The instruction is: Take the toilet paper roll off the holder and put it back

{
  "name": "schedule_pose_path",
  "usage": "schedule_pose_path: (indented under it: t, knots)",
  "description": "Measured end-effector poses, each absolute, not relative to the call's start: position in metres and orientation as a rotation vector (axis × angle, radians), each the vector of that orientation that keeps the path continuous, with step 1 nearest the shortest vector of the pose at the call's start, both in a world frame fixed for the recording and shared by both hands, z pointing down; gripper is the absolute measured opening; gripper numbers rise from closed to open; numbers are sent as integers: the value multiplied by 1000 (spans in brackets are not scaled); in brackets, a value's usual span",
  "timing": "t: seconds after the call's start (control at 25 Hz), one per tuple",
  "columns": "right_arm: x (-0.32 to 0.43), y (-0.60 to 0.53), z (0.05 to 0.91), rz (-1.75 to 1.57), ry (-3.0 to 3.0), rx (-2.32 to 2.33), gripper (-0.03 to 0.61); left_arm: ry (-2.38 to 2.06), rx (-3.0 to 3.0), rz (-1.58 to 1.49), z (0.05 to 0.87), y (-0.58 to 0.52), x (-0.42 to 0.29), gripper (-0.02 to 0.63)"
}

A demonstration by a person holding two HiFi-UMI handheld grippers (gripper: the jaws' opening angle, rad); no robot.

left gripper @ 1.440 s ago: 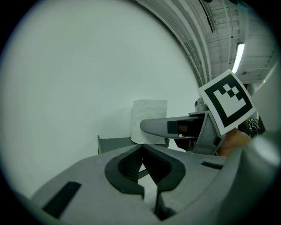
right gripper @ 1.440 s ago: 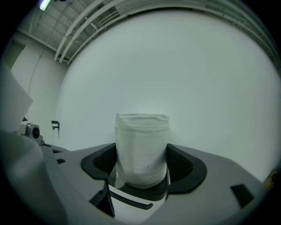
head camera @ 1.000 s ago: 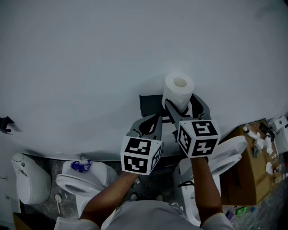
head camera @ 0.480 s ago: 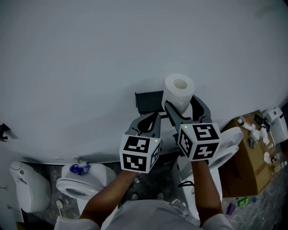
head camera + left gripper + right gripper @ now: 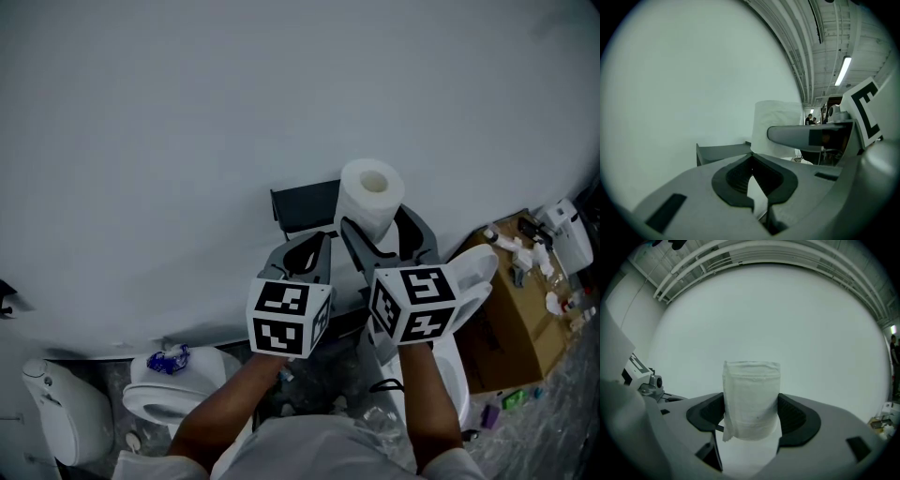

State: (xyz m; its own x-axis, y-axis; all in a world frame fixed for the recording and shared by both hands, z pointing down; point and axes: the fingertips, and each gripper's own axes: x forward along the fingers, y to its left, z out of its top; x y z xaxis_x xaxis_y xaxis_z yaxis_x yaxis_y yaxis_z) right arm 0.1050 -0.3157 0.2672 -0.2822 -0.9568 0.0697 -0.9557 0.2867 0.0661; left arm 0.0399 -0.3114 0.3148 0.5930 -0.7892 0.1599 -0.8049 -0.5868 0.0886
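A white toilet paper roll (image 5: 371,194) stands upright in the air against the white wall, with my right gripper (image 5: 380,227) shut on its lower part. In the right gripper view the roll (image 5: 751,397) fills the space between the two black pads of that gripper (image 5: 752,420). The dark grey holder (image 5: 304,205) is fixed to the wall just left of the roll. My left gripper (image 5: 307,253) hangs below the holder, shut on nothing. Its own view shows the holder (image 5: 723,152) ahead, with the roll (image 5: 778,115) to the right.
A white toilet (image 5: 172,392) with a blue object on it stands at lower left, another toilet (image 5: 56,412) further left. A third toilet with a raised lid (image 5: 466,286) is under my right arm. A cardboard box (image 5: 506,323) with clutter sits at the right.
More of the holder now shows to the left of the roll, and the toilets and box have shifted in the view. Both grippers keep their hold and state.
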Motion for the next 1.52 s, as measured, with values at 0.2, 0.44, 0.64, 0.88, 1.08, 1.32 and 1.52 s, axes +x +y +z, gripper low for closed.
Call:
schedule_pose_path:
  t: [0.2, 0.44, 0.64, 0.88, 1.08, 1.32, 1.52]
  knots:
    - [106, -303, 273, -17, -2404, 1866, 350, -1312, 2687, 163, 314, -306, 37, 5]
    - [100, -292, 284, 7, -2369, 1898, 349, -1276, 2711, 160, 313, -301, 31, 5]
    - [98, -284, 293, 33, -2344, 1925, 350, -1257, 2729, 157, 312, -296, 28, 3]
    - [94, -281, 300, 41, -2328, 1926, 350, -1257, 2743, 159, 311, -294, 23, 4]
    - [94, -283, 302, 56, -2330, 1927, 350, -1248, 2743, 161, 312, -294, 24, 5]
    - [97, -283, 301, 48, -2323, 1932, 350, -1248, 2738, 164, 314, -294, 23, 5]
    - [96, -284, 301, 47, -2324, 1927, 350, -1247, 2737, 162, 314, -294, 24, 5]
